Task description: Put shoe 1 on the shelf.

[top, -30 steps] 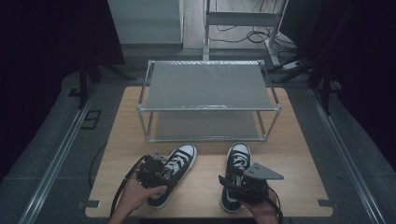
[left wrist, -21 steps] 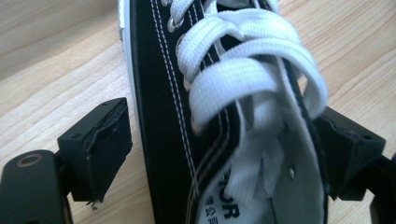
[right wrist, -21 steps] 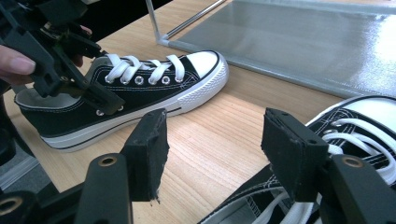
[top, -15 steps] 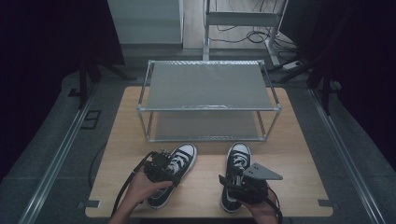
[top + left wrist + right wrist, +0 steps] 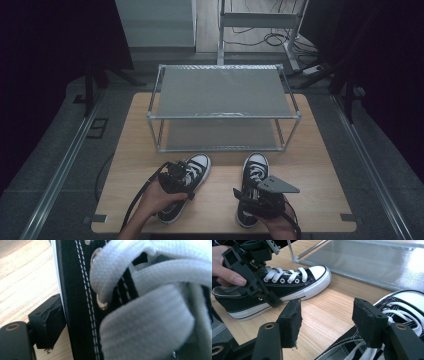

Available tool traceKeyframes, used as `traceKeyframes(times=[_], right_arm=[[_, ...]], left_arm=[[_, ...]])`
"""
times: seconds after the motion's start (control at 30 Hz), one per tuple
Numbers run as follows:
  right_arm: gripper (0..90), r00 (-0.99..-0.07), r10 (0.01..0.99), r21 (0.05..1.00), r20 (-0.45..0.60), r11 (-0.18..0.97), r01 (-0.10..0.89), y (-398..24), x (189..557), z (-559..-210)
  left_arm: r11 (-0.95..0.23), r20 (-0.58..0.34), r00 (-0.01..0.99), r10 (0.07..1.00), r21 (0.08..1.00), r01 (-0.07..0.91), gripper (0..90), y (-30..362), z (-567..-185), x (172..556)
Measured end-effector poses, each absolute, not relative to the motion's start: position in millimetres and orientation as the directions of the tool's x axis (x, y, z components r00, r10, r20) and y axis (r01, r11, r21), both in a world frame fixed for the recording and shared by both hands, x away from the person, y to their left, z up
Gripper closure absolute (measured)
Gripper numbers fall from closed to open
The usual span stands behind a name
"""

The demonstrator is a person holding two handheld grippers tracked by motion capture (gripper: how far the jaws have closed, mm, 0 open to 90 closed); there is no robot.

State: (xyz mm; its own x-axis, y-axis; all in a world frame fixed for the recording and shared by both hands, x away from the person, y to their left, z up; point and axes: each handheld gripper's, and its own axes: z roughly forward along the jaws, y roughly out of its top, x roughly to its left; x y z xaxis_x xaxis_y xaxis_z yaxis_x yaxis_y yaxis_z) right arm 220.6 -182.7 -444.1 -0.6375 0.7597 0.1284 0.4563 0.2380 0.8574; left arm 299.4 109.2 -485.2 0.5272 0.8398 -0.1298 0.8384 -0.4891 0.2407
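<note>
The left gripper [image 5: 176, 176] has come down over the left shoe [image 5: 192, 172], which lies on the tabletop [image 5: 220, 200] in front of the metal rack [image 5: 220, 95]. Its jaws have just been opening, and they now stand around the laced side of the shoe; whether they press it I cannot tell. This looks like the preparation of a grasp. The right gripper [image 5: 324, 320] hovers with released jaws above the right shoe [image 5: 254, 172], holding nothing.
</note>
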Motion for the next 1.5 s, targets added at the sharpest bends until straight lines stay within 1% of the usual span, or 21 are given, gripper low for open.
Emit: traceKeyframes(times=[0.17, 0.4, 0.53, 0.67, 0.87, 0.97, 1.13, 1.23, 1.37, 1.5], right_arm=[[41.3, -0.634, 0.764, 0.855, 0.120, 0.245, 0.457, -182, 220, -445], [42.0, -0.633, 0.766, 0.855, 0.115, 0.248, 0.456, -184, 221, -445], [42.1, -0.629, 0.769, 0.854, 0.118, 0.245, 0.459, -186, 222, -446], [42.1, -0.627, 0.770, 0.853, 0.118, 0.244, 0.461, -186, 222, -446], [42.1, -0.623, 0.773, 0.854, 0.119, 0.240, 0.462, -187, 223, -447], [42.2, -0.622, 0.774, 0.854, 0.120, 0.239, 0.462, -188, 224, -446], [42.3, -0.620, 0.775, 0.857, 0.120, 0.235, 0.460, -190, 224, -446], [42.3, -0.620, 0.775, 0.856, 0.122, 0.235, 0.461, -190, 224, -446], [42.3, -0.616, 0.778, 0.856, 0.122, 0.232, 0.463, -191, 224, -446], [42.3, -0.617, 0.778, 0.855, 0.122, 0.234, 0.463, -192, 224, -445]], left_arm=[[-0.501, -0.138, 0.544, 0.828, 0.255, 0.827, 13.9, 112, -485, 299], [-0.560, -0.158, 0.614, 0.773, 0.284, 0.778, 14.6, 113, -483, 297], [-0.549, -0.168, 0.617, 0.769, 0.323, 0.771, 15.0, 113, -481, 296], [-0.559, -0.187, 0.633, 0.752, 0.329, 0.761, 15.0, 116, -478, 297], [-0.570, -0.187, 0.654, 0.733, 0.356, 0.741, 15.0, 118, -470, 297], [-0.577, -0.212, 0.667, 0.714, 0.362, 0.732, 15.0, 120, -465, 299], [-0.592, -0.205, 0.684, 0.700, 0.370, 0.716, 15.0, 118, -457, 300], [-0.593, -0.228, 0.691, 0.686, 0.376, 0.713, 15.0, 118, -454, 303], [-0.608, -0.215, 0.703, 0.678, 0.375, 0.700, 15.0, 115, -450, 304], [-0.608, -0.222, 0.708, 0.671, 0.381, 0.696, 15.0, 113, -445, 306]])
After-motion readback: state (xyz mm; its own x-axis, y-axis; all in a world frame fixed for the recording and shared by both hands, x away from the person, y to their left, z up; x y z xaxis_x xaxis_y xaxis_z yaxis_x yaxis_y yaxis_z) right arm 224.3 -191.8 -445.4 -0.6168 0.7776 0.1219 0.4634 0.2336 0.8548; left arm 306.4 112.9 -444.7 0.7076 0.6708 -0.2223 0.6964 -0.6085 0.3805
